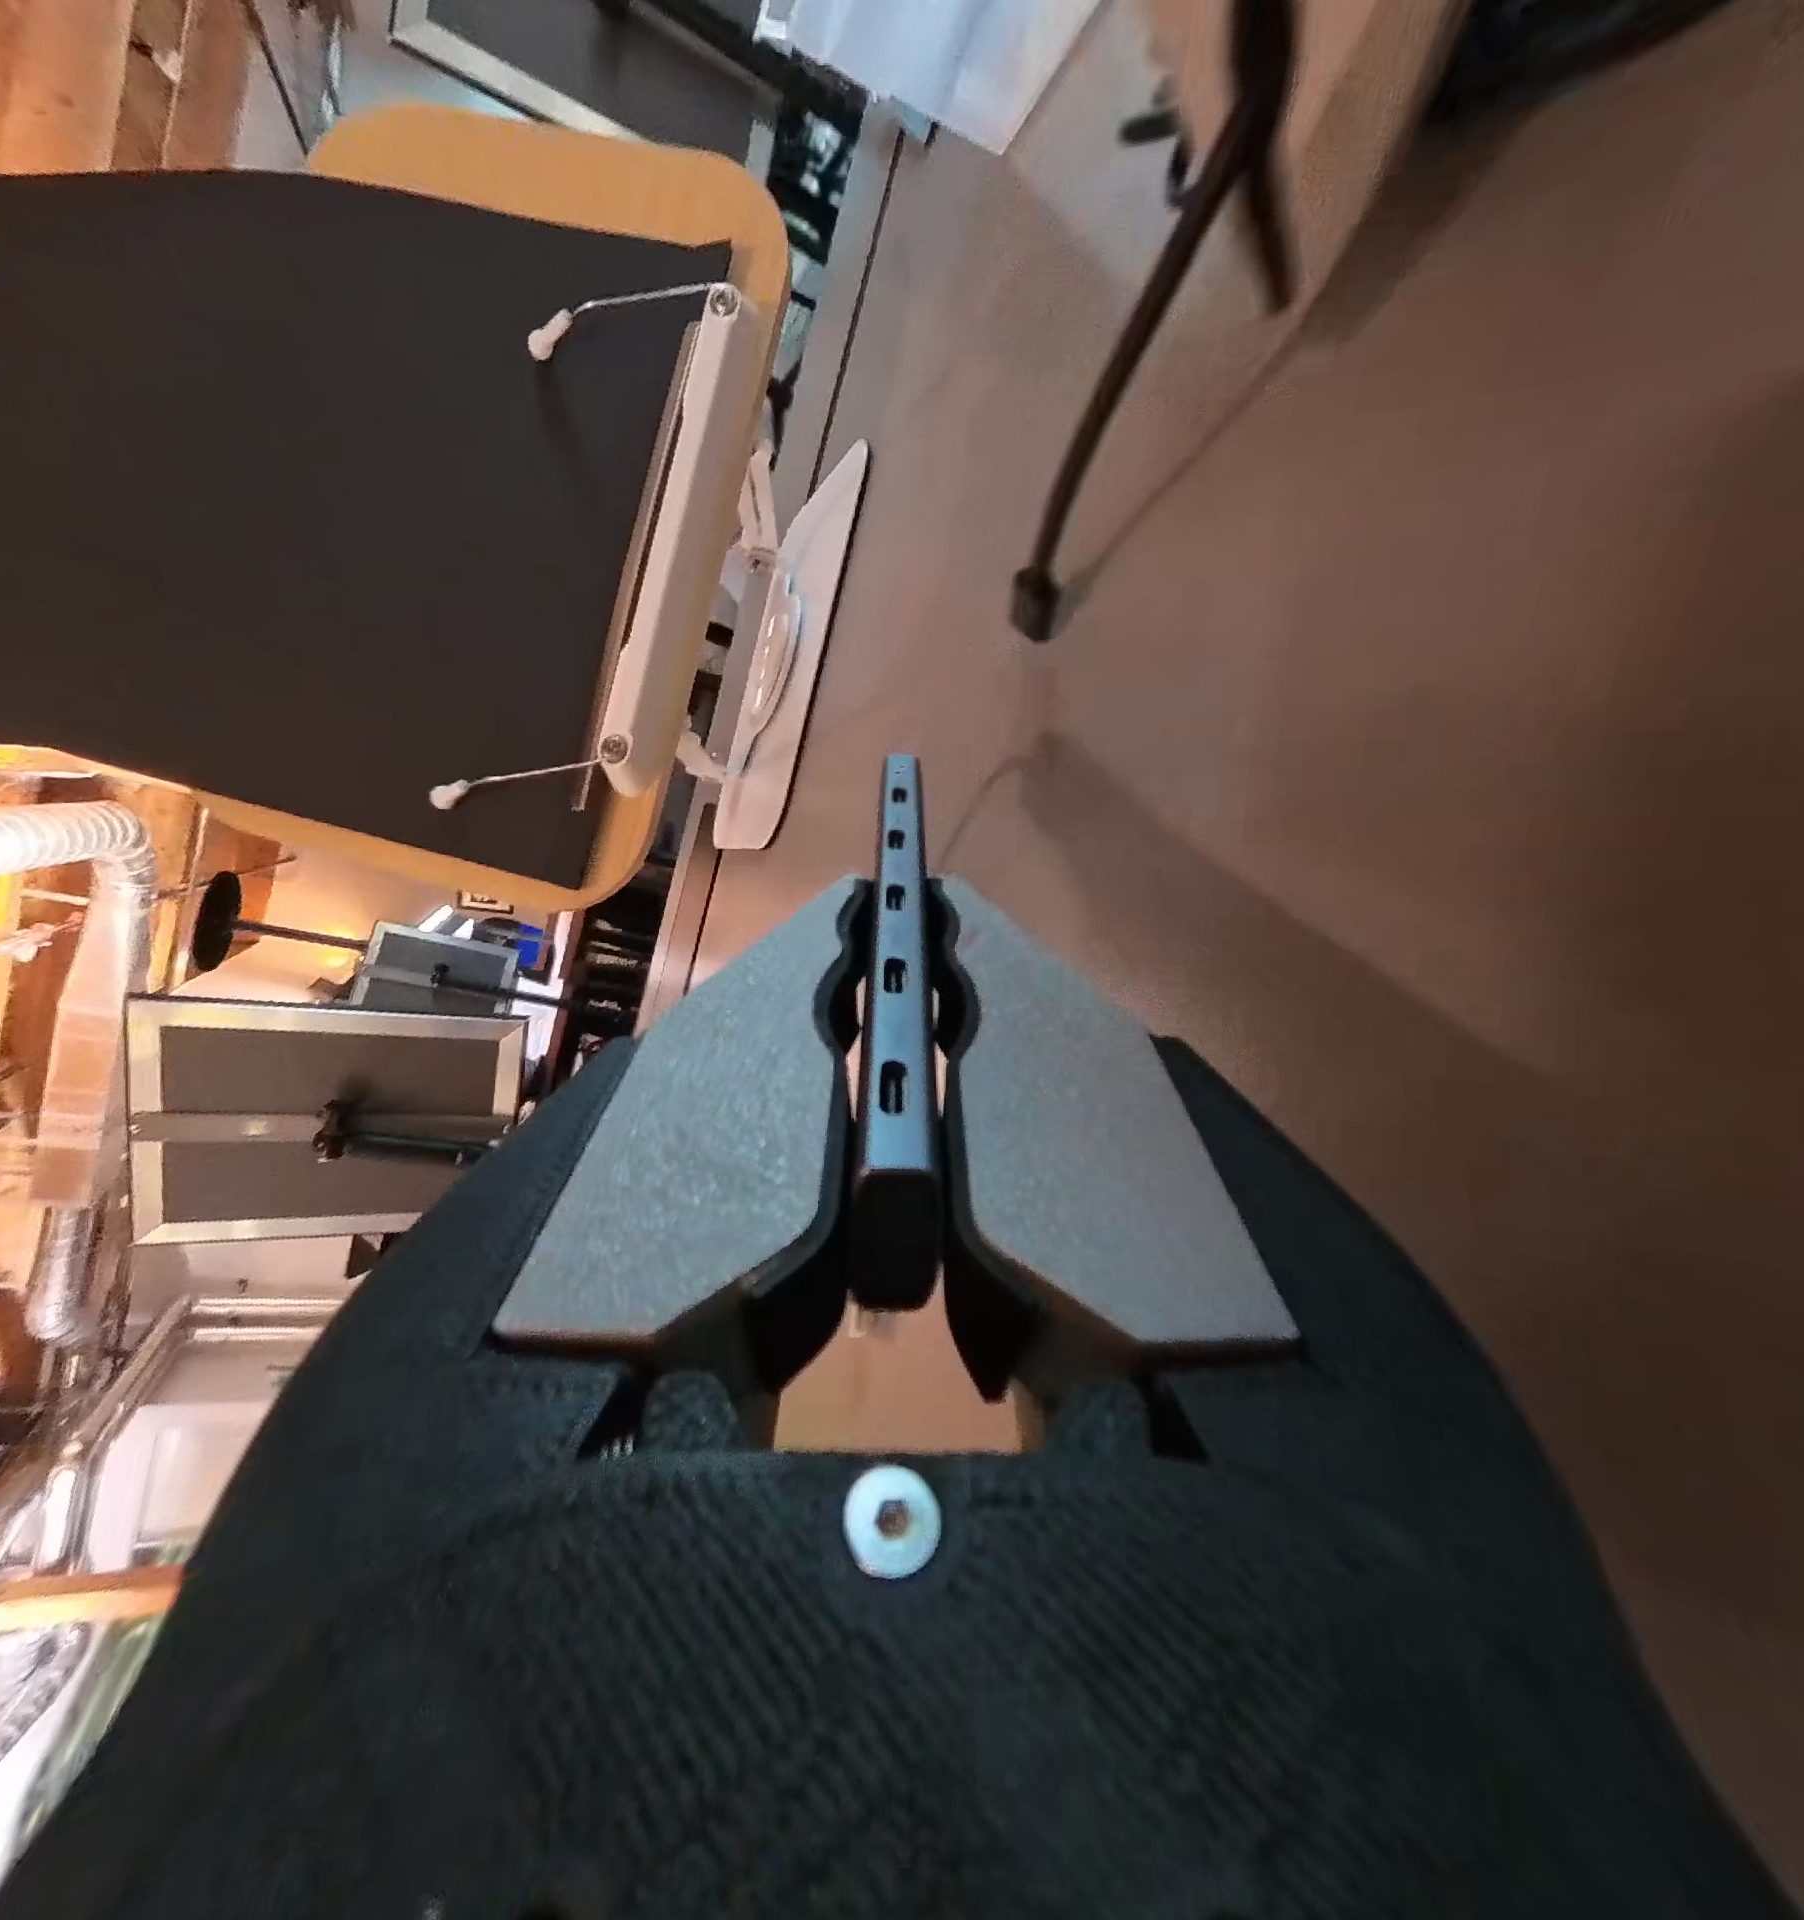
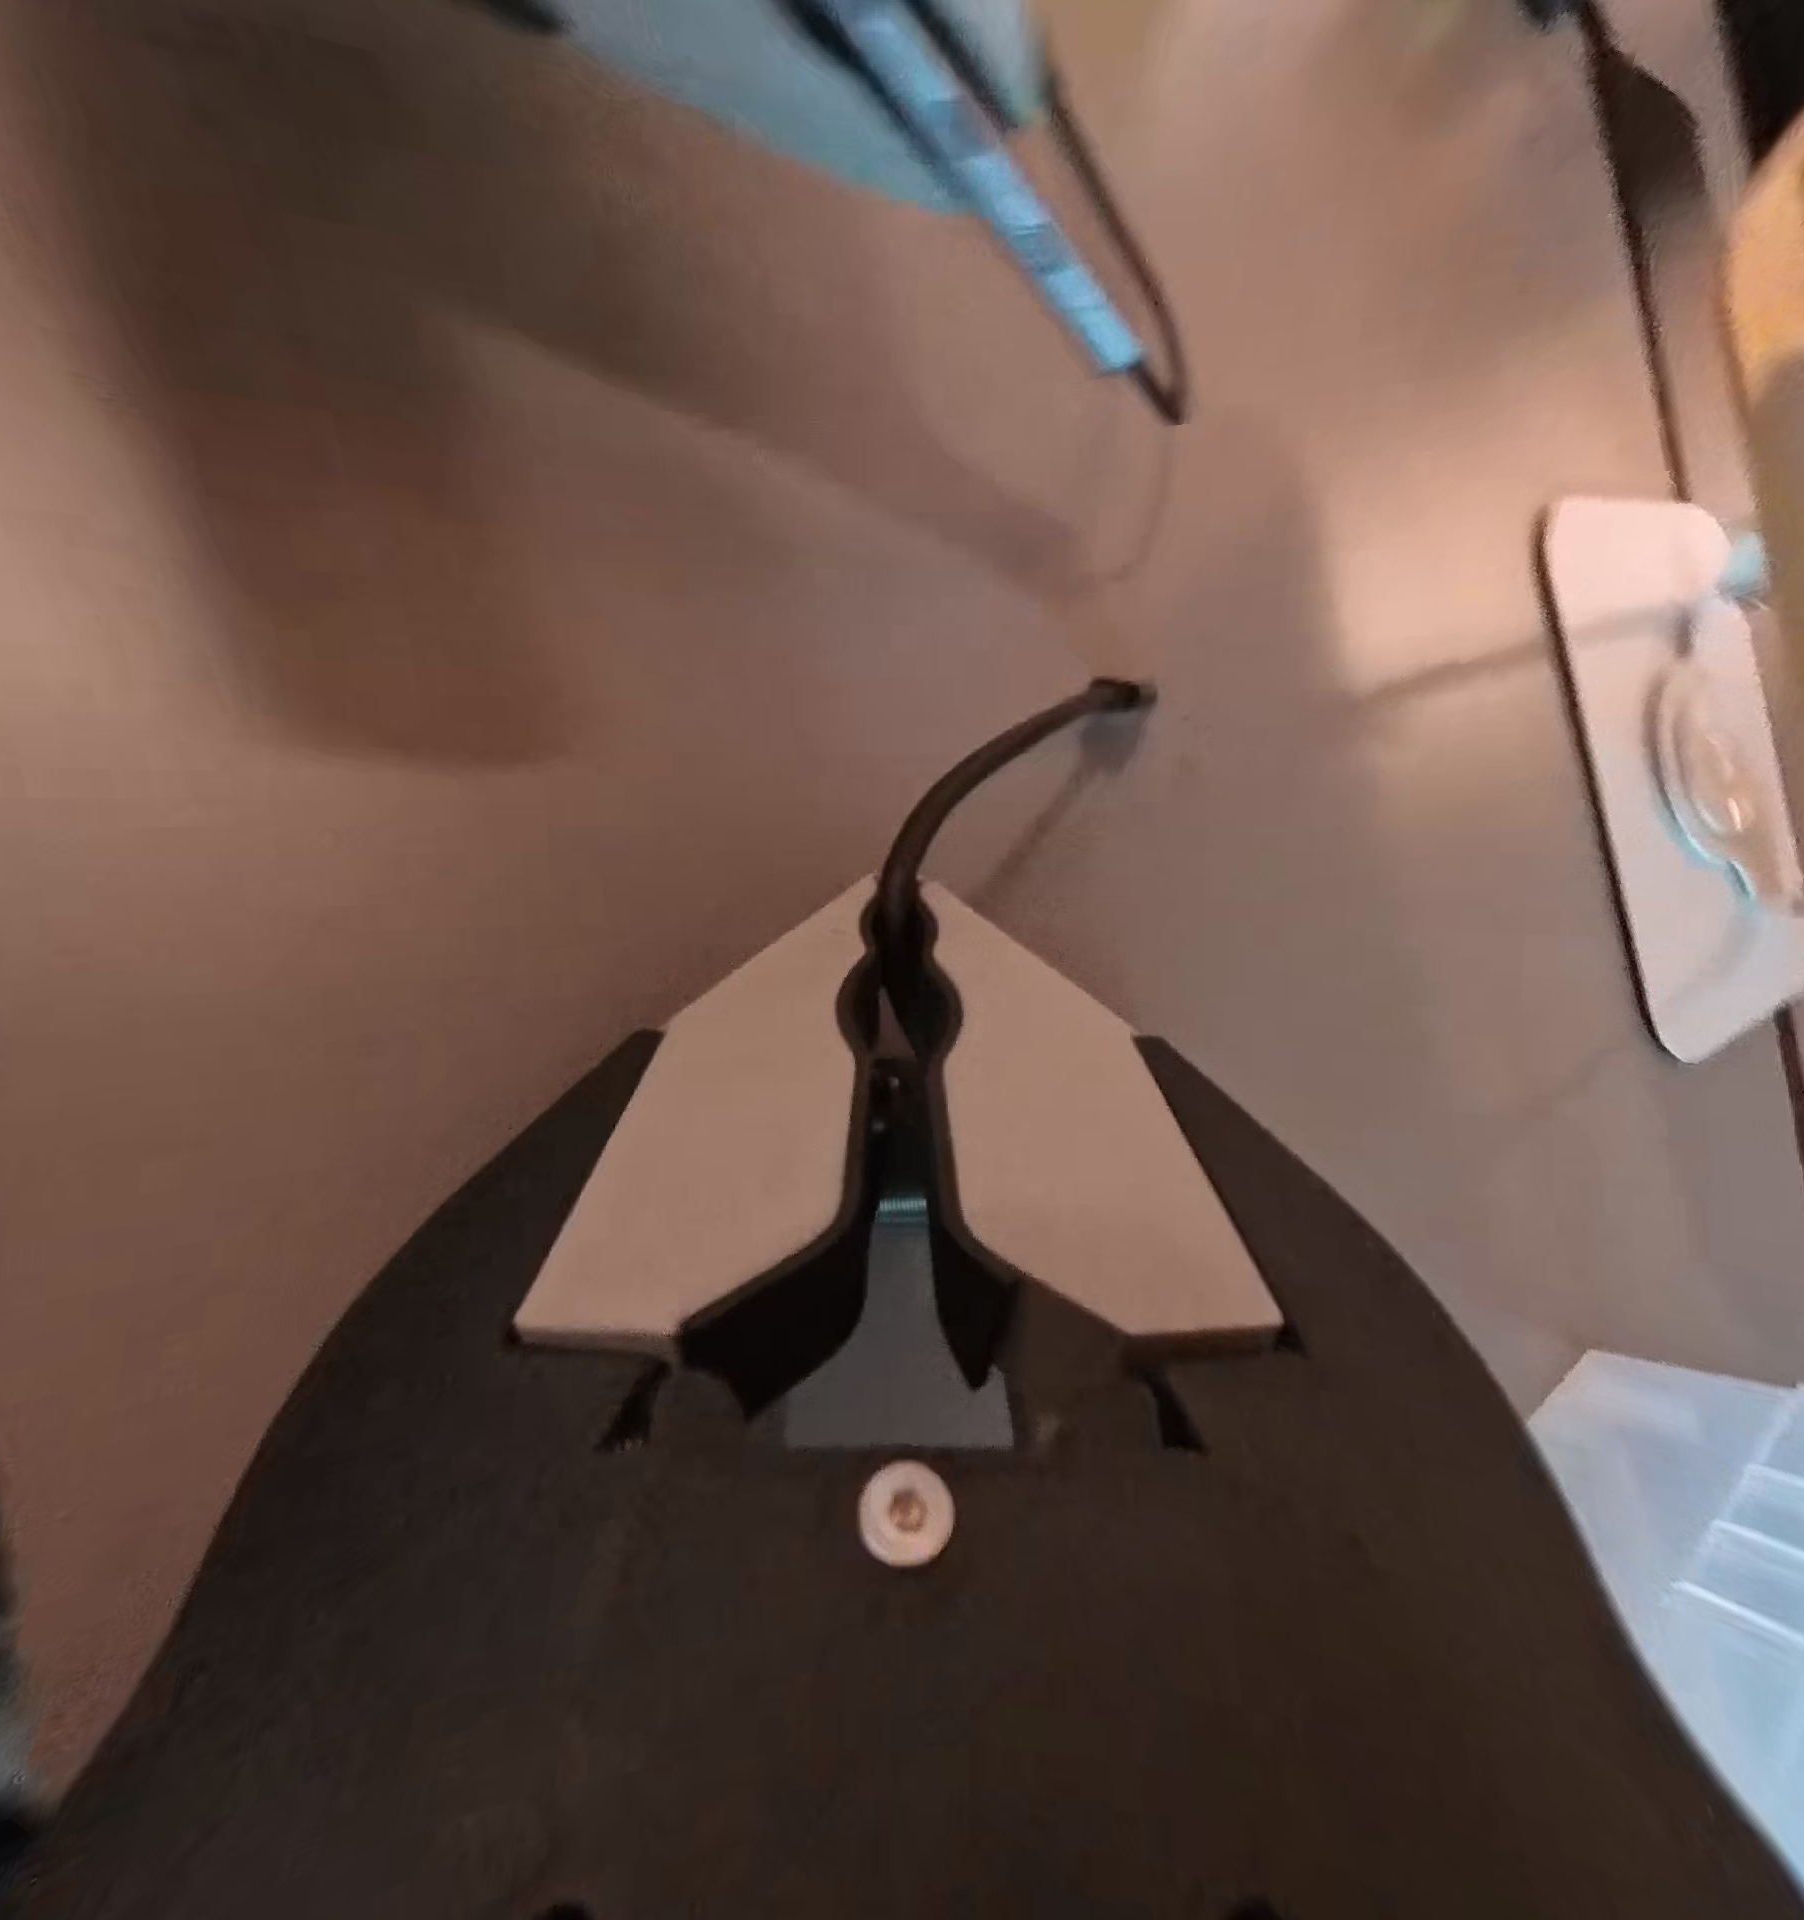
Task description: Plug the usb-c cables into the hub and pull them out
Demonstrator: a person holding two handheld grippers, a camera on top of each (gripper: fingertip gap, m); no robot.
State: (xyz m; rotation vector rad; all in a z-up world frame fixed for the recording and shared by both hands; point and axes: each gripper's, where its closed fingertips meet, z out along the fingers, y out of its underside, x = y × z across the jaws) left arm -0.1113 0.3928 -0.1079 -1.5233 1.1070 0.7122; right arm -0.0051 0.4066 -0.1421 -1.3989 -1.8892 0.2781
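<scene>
my left claw (image 1: 896, 914): clenched on hub (image 1: 900, 997), port edge up, far end free above the surface (image 1: 1397, 935). my right claw (image 2: 900, 914): grasping black cable (image 2: 965, 790), plug end far, open surface around.

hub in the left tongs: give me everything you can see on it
The hub is a slim, dark, metallic-looking bar with rounded ends. It is shut edgewise between the two grey pads of the left tongs, lengthwise along the fingers, its far tip sticking out past them. The edge facing the camera carries a row of small oval ports, all empty. It is held clear of the brown tabletop; only the pads touch it. A black cable end lies apart on the table.
</scene>
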